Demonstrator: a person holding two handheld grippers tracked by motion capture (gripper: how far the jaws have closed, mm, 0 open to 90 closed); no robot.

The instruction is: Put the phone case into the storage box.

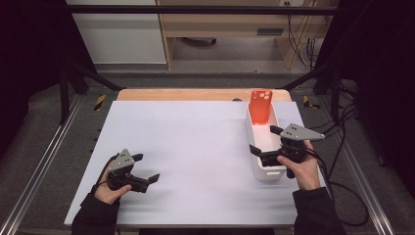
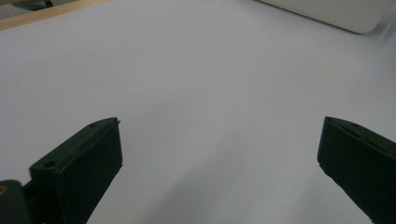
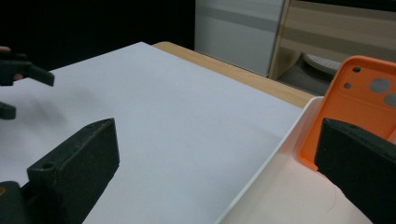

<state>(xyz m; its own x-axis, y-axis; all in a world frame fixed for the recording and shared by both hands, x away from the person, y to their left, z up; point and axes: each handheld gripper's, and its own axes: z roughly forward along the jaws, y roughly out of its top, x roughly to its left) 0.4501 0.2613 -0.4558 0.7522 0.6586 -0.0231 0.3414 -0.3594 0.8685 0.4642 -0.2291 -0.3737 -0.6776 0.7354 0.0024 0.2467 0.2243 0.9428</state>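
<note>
An orange phone case (image 1: 260, 106) leans upright against the far end of a white bin (image 1: 255, 139) at the right of the table. The case (image 3: 369, 107) rises behind the bin's rim (image 3: 275, 154) in the right gripper view. My right gripper (image 1: 265, 141) hovers open over the bin's near half, one jaw left of the rim and one above the inside, nothing between them. My left gripper (image 1: 146, 167) stands open low over the white sheet (image 1: 186, 147) at the front left, holding nothing. Its jaws spread wide over bare sheet (image 2: 210, 93).
A wooden table edge (image 1: 195, 94) runs beyond the white sheet. Metal rails (image 1: 44, 161) flank the table on both sides. Cables (image 1: 342, 147) trail at the right. A wooden cabinet (image 1: 235, 29) stands on the floor behind. The bin's corner (image 2: 336, 14) lies far from the left gripper.
</note>
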